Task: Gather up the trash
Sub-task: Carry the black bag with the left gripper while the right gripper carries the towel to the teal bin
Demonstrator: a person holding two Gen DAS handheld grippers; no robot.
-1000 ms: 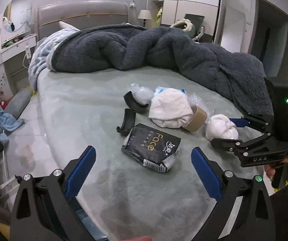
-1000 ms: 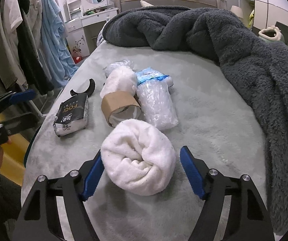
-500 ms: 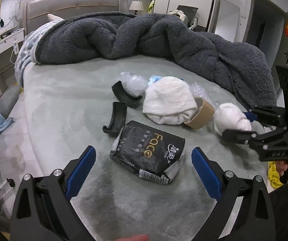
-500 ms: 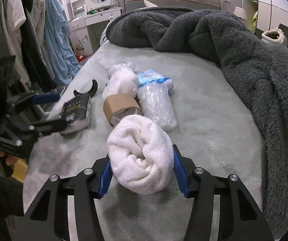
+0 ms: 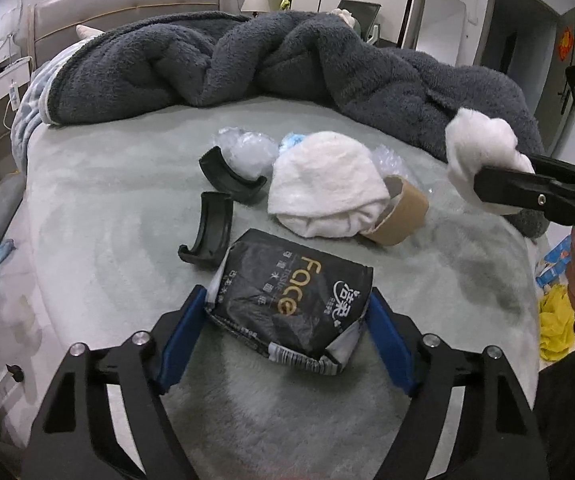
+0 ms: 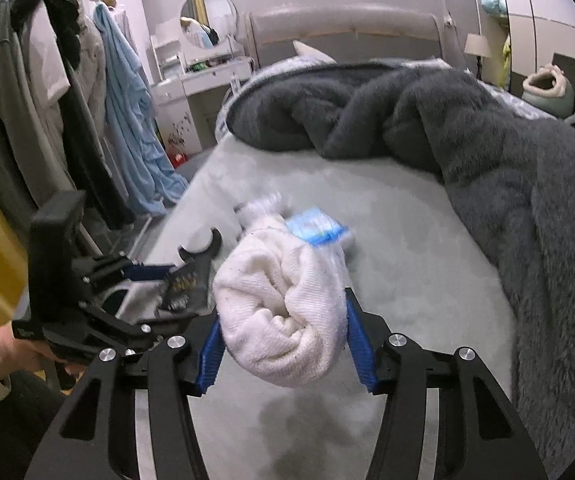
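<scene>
My left gripper (image 5: 287,336) is shut on a black tissue pack marked "Face" (image 5: 291,296), which lies on the grey-green bed (image 5: 107,240). My right gripper (image 6: 283,344) is shut on a rolled white towel (image 6: 283,308) and holds it above the bed; the towel also shows in the left wrist view (image 5: 479,156). A second white towel (image 5: 327,188), a brown tape roll (image 5: 401,216), clear plastic wrappers (image 5: 247,152) and two curved black plastic pieces (image 5: 207,232) lie on the bed.
A dark grey fleece blanket (image 5: 287,68) is heaped across the far and right side of the bed. Clothes hang on a rack (image 6: 67,120) to the left. Yellow and blue items (image 5: 555,320) lie on the floor beside the bed.
My left gripper moved forward and closed on the tissue pack. My right gripper closed on the rolled towel and lifted it off the bed.
</scene>
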